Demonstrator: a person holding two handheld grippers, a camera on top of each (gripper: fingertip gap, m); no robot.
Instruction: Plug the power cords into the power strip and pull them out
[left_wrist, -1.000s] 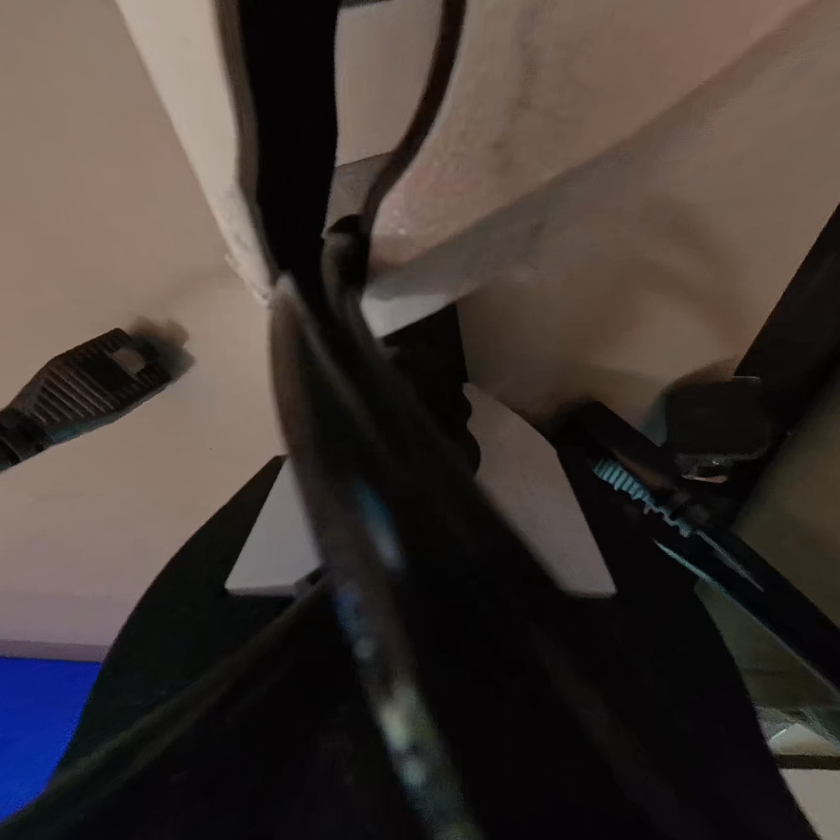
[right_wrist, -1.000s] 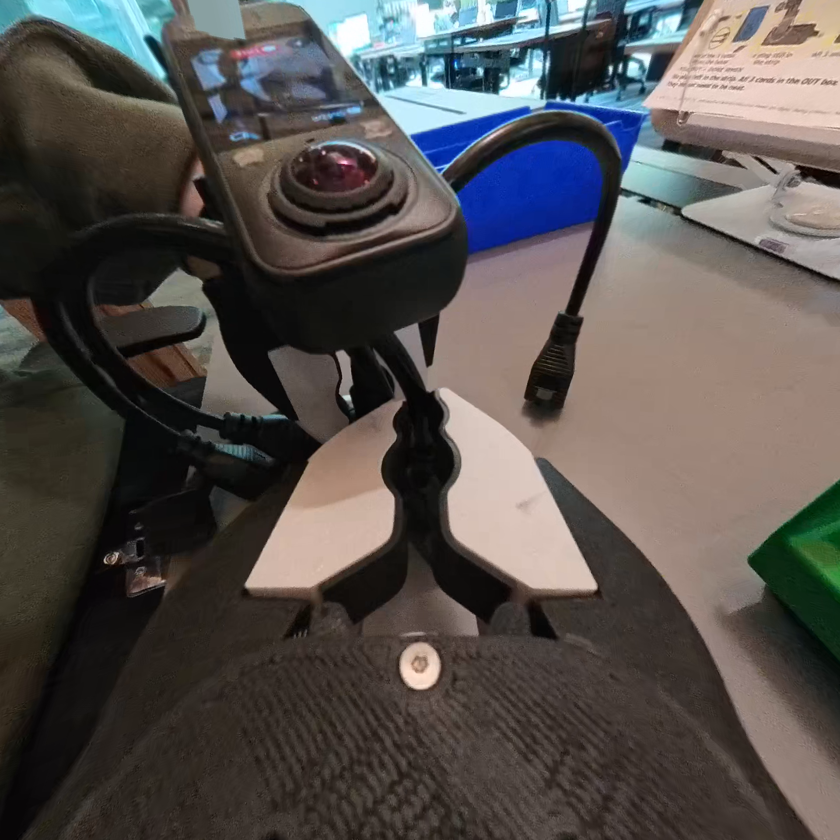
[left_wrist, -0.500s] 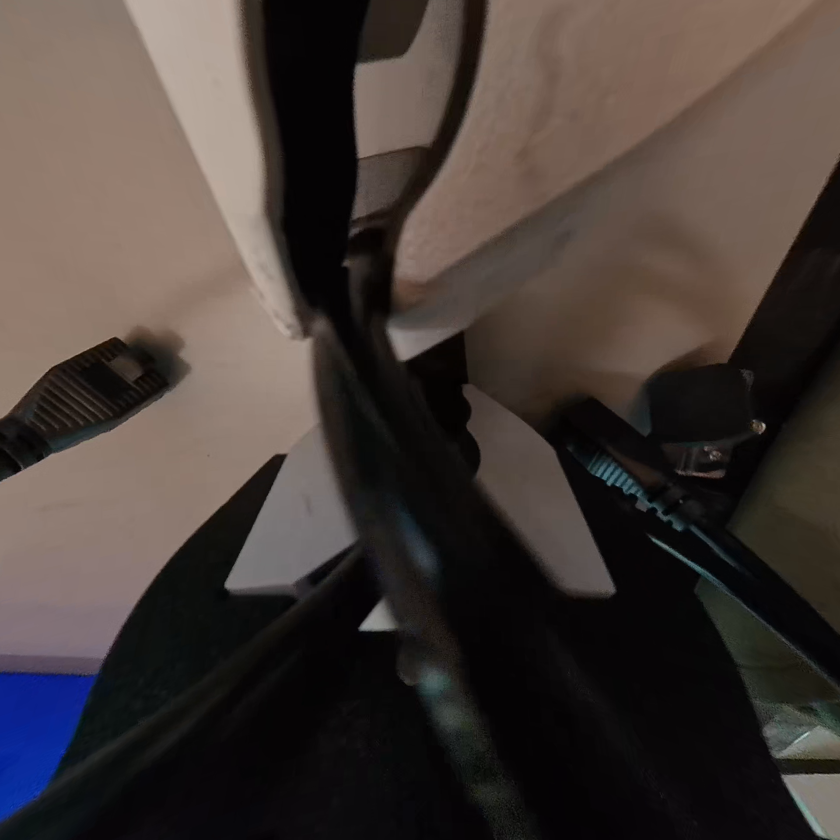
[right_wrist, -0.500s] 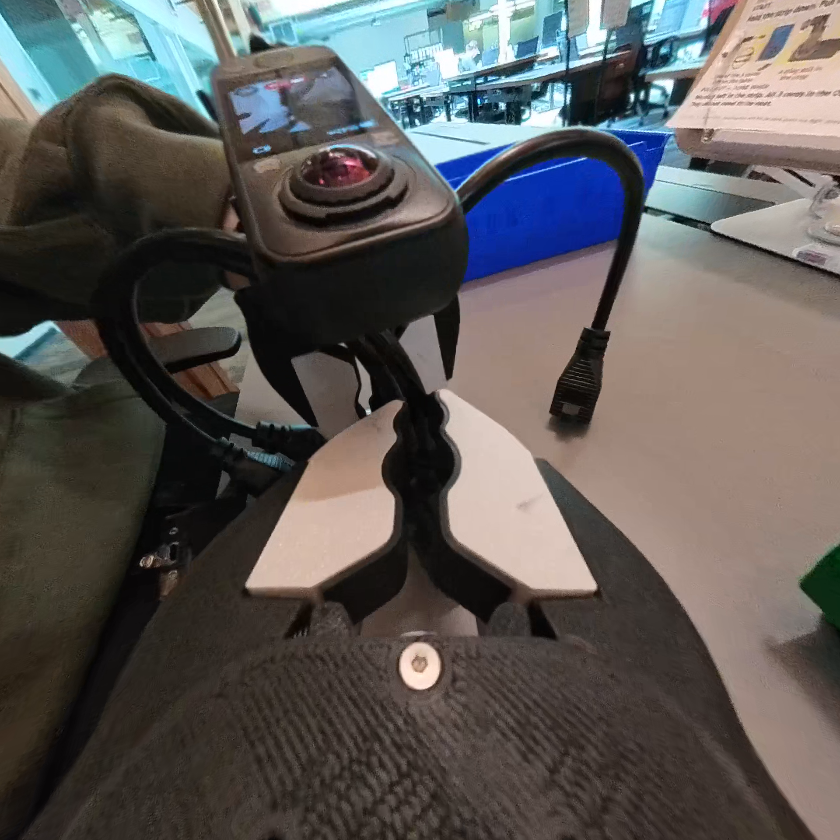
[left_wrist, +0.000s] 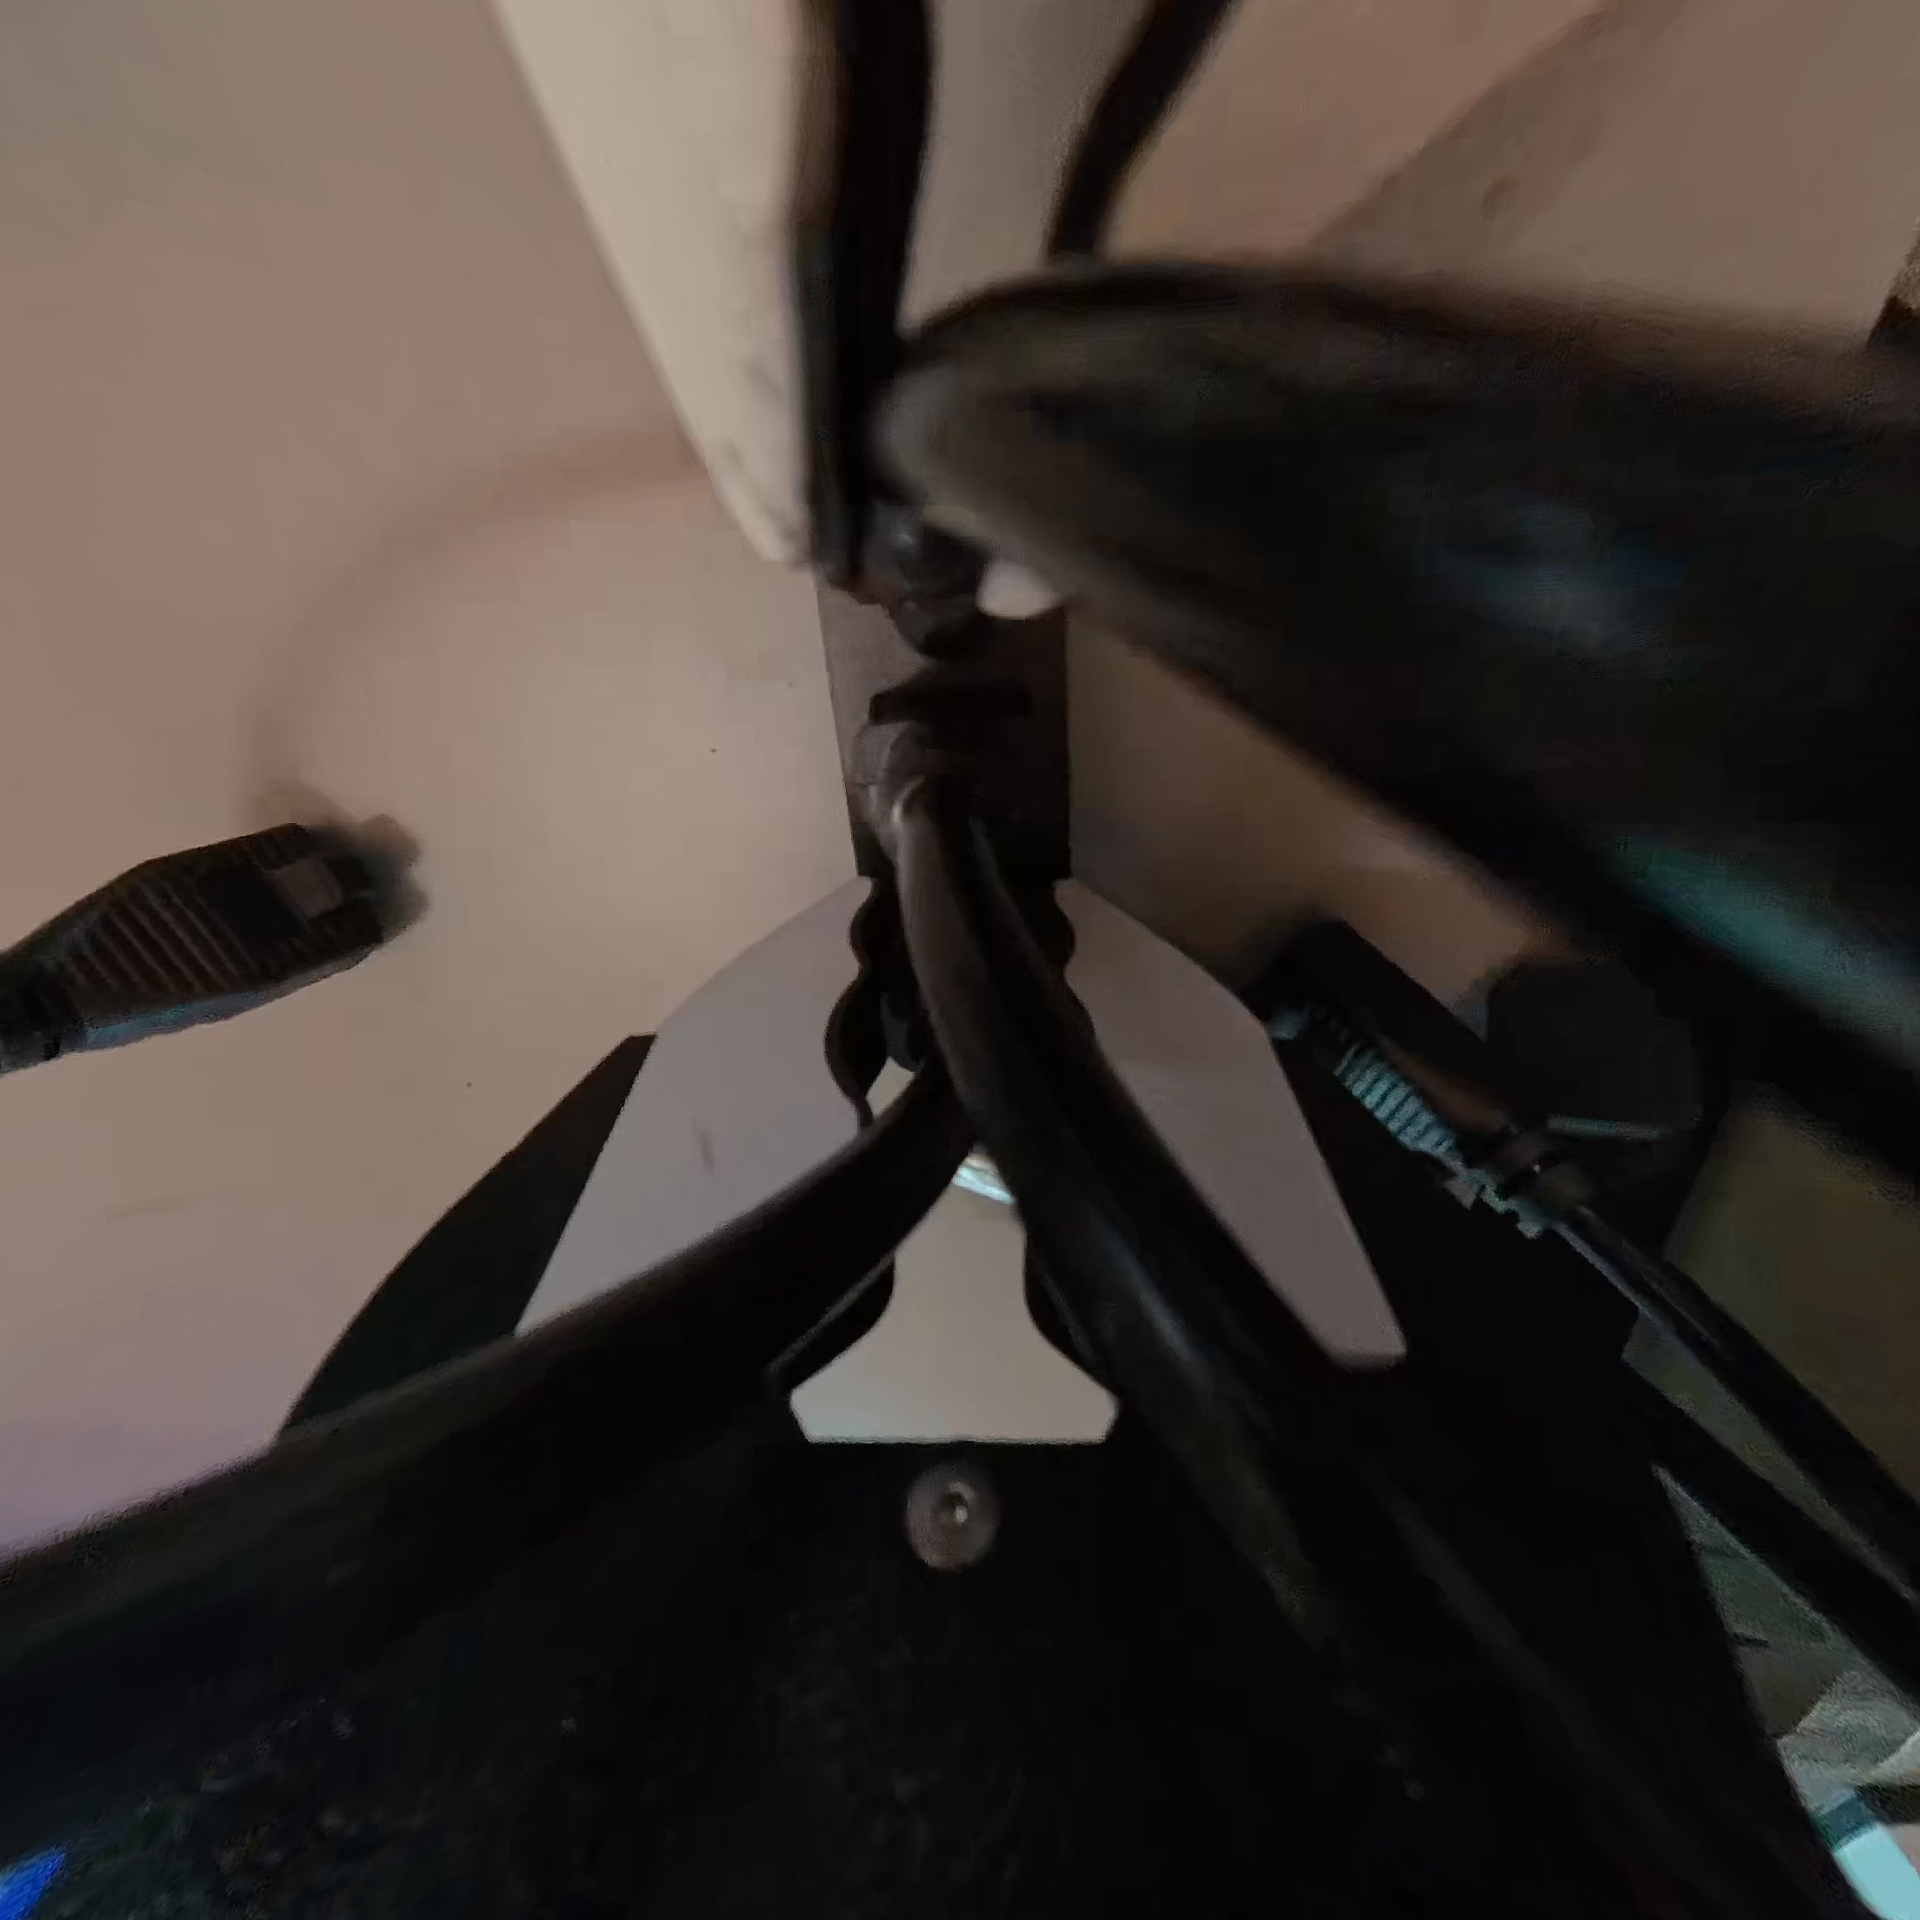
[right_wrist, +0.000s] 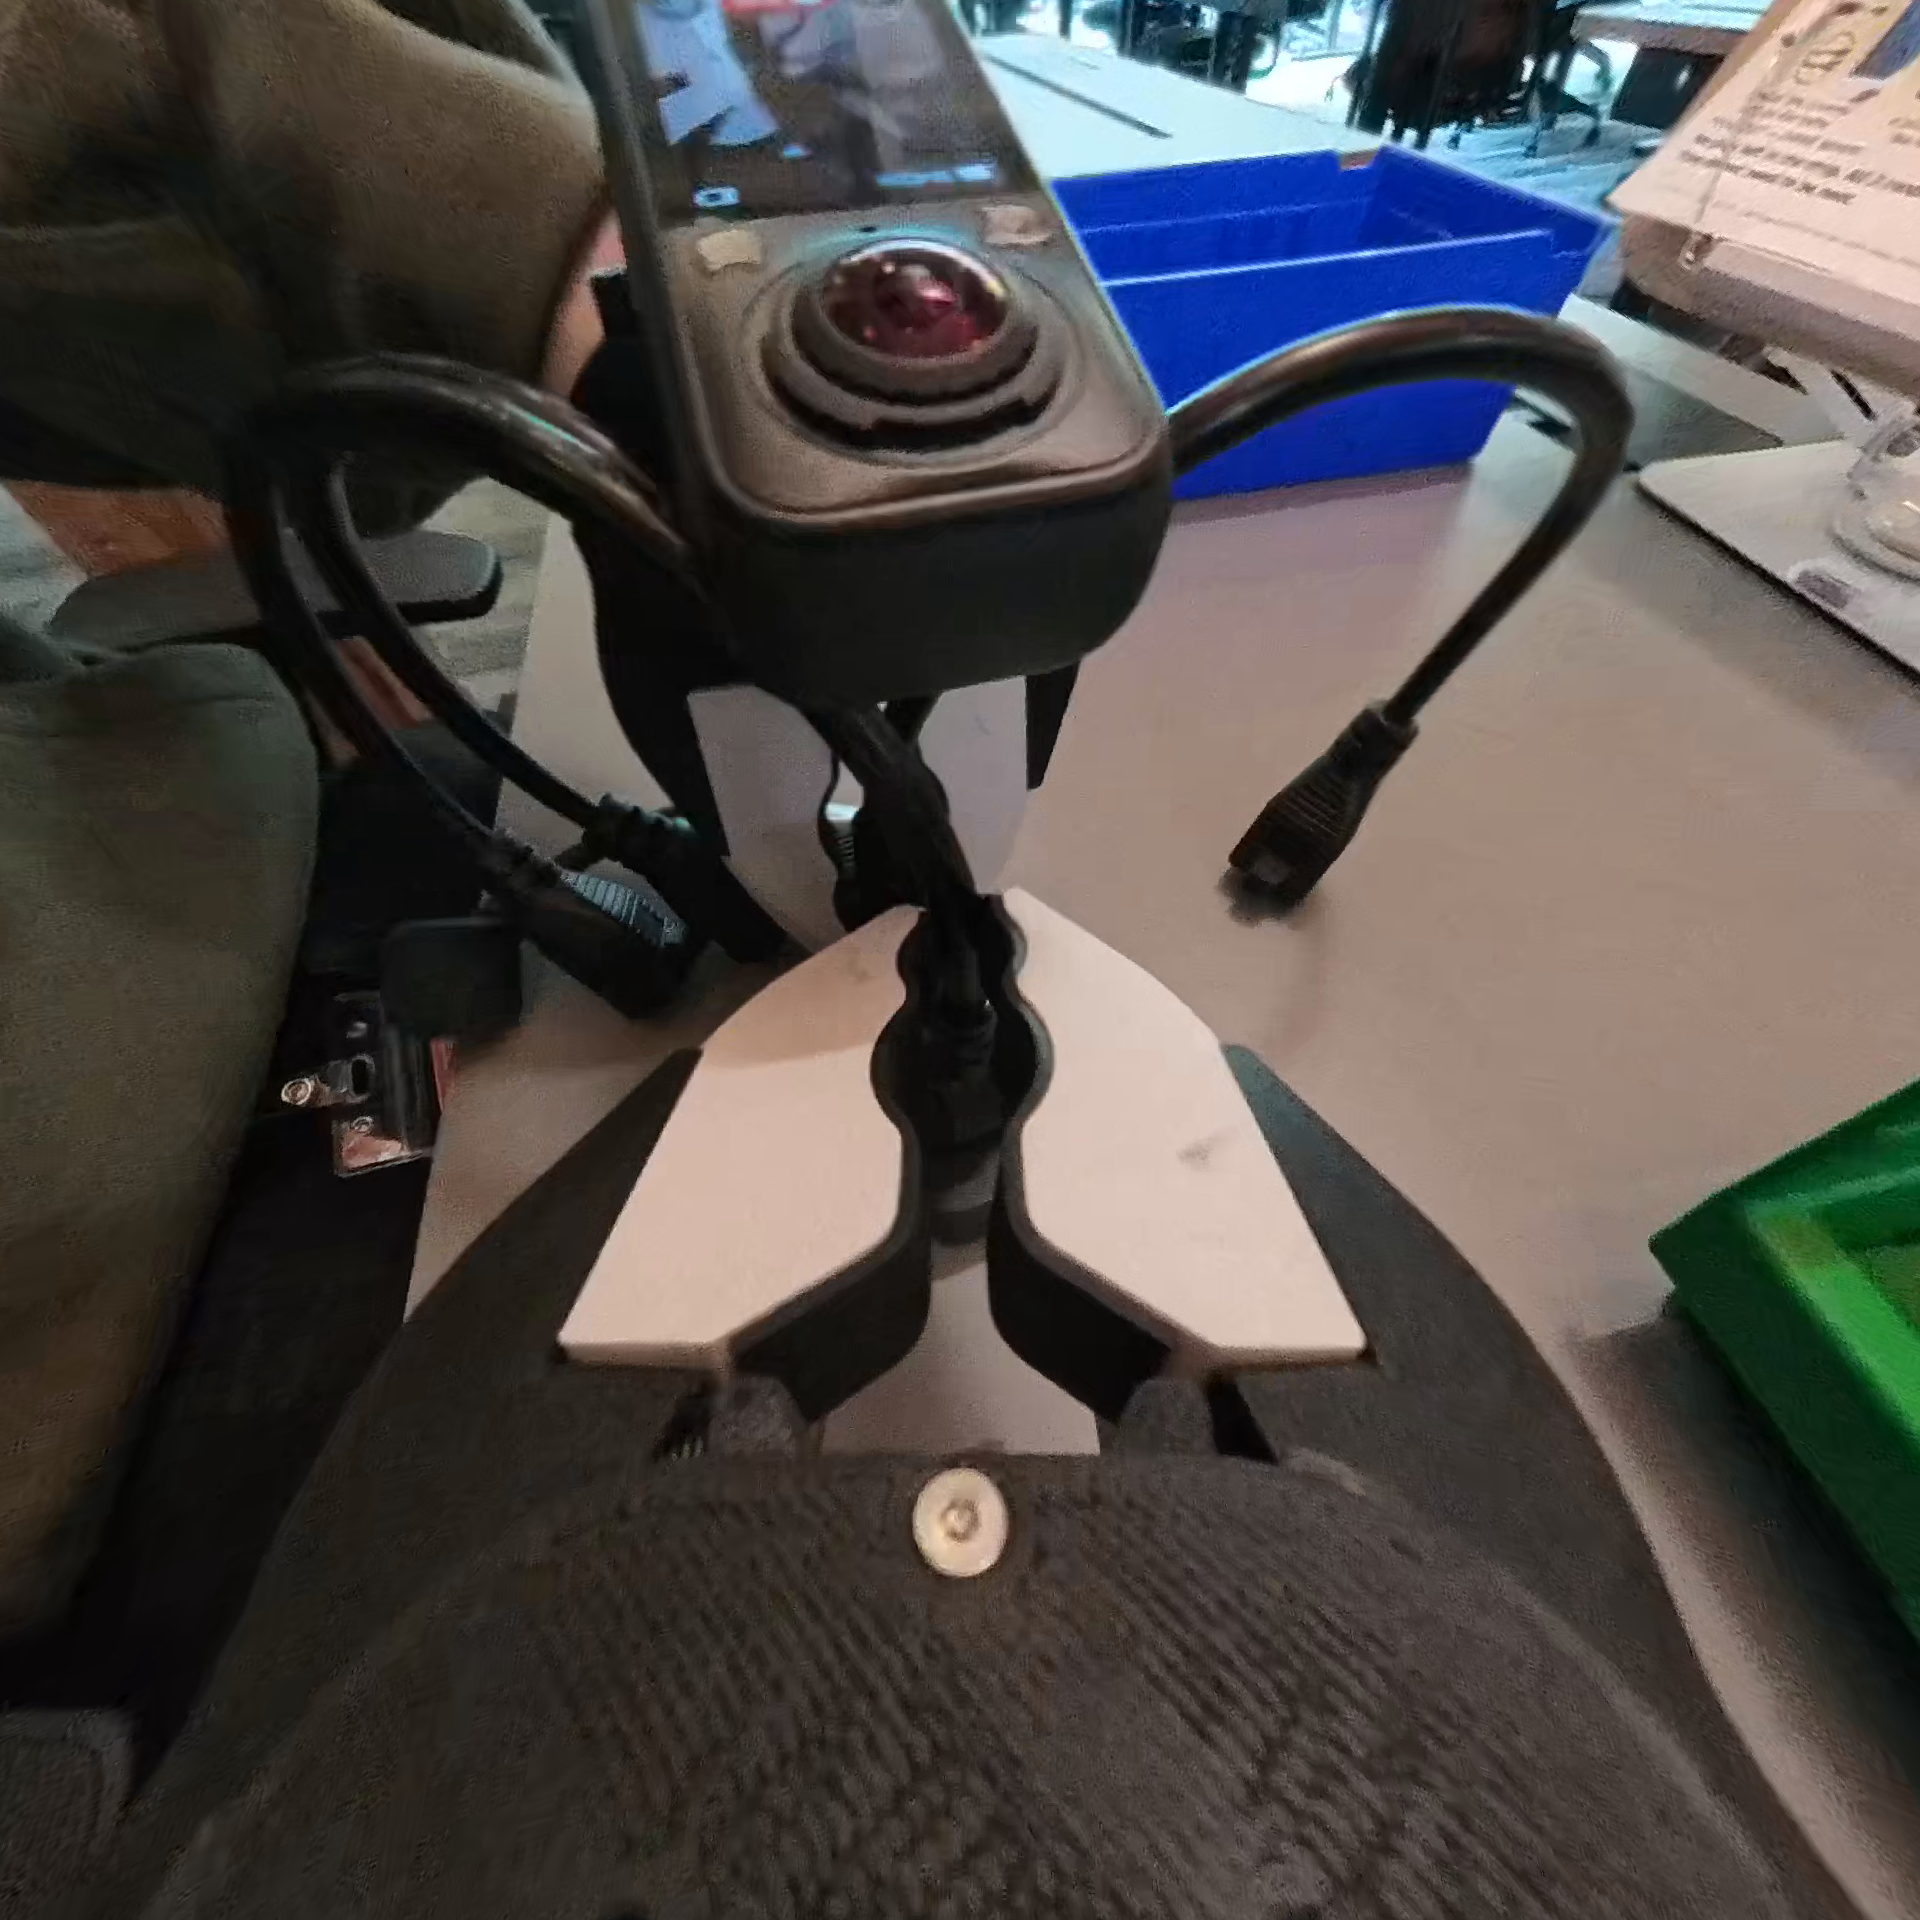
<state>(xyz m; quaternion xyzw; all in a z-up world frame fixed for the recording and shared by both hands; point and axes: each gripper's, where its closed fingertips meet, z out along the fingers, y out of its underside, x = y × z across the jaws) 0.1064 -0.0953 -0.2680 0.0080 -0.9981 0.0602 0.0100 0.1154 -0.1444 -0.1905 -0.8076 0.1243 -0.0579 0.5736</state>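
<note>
My right gripper (right_wrist: 961, 925) is shut on a bundle of black power cords (right_wrist: 951, 1039), held just above the grey table (right_wrist: 1455, 1039). My left gripper (left_wrist: 961, 904) faces it nose to nose and is shut on the same cords (left_wrist: 997, 1039). It shows in the right wrist view as a black camera body (right_wrist: 914, 416). One cord arches right and its ribbed connector (right_wrist: 1320, 810) touches the table; this connector also shows in the left wrist view (left_wrist: 208, 935). Other connectors (right_wrist: 613, 914) and a pronged plug (right_wrist: 384, 1091) hang at the left. No power strip is in view.
A blue bin (right_wrist: 1299, 312) stands behind the grippers. A green bin (right_wrist: 1818, 1351) is at the right edge. A paper sign on a stand (right_wrist: 1787, 177) is at the back right. A person's olive sleeve (right_wrist: 208, 208) fills the left side. The gap from one gripper's tips to the other's is roughly 9 cm. The right gripper is farther from the pronged plug (right_wrist: 384, 1091), some 25 cm, than the left, some 20 cm.
The two grippers have come closer together. A thick cord has swung across the upper right of the left wrist view. The arched cord's connector has shifted right on the table.
</note>
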